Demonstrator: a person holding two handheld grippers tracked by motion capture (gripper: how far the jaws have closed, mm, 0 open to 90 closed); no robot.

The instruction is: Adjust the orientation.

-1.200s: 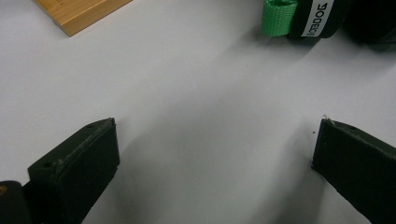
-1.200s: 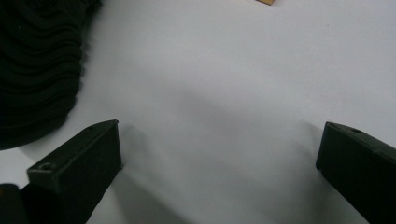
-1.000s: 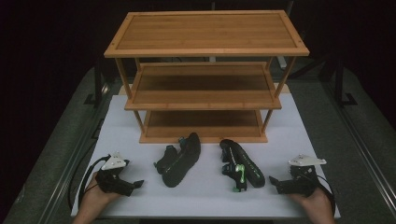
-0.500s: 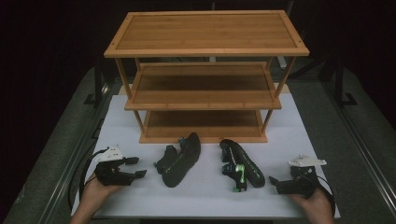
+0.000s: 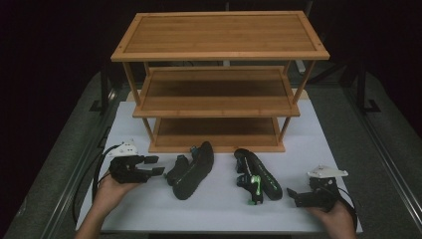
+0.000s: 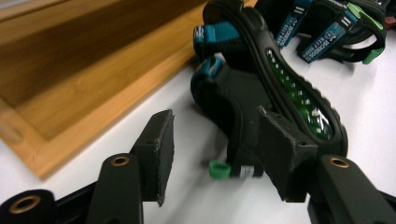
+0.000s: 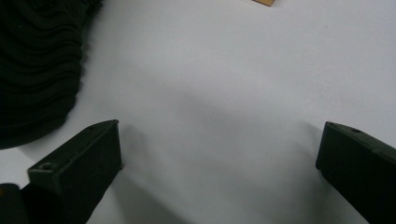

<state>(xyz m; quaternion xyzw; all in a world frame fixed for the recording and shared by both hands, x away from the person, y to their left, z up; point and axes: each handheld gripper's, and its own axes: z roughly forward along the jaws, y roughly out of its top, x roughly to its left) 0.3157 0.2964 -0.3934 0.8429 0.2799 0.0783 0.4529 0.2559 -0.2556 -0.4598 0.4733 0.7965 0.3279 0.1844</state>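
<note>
Two black sandals lie on the white table in front of a bamboo shelf. The left sandal rests on its side with teal straps and a green-patterned sole. The right sandal has green strap tips. My left gripper hovers just left of the left sandal. Its jaws have just been closing, stand partly open and hold nothing. My right gripper rests on the table right of the right sandal, jaws wide open, with the ridged sole at its left.
The shelf has three tiers, all bare; its bottom board lies just beyond the sandals. Dark grey floor and rails flank the white table on both sides. A cable trails from the left gripper.
The left gripper has risen and shifted inward toward the left sandal, and its jaws have narrowed. The right gripper and both sandals have stayed put.
</note>
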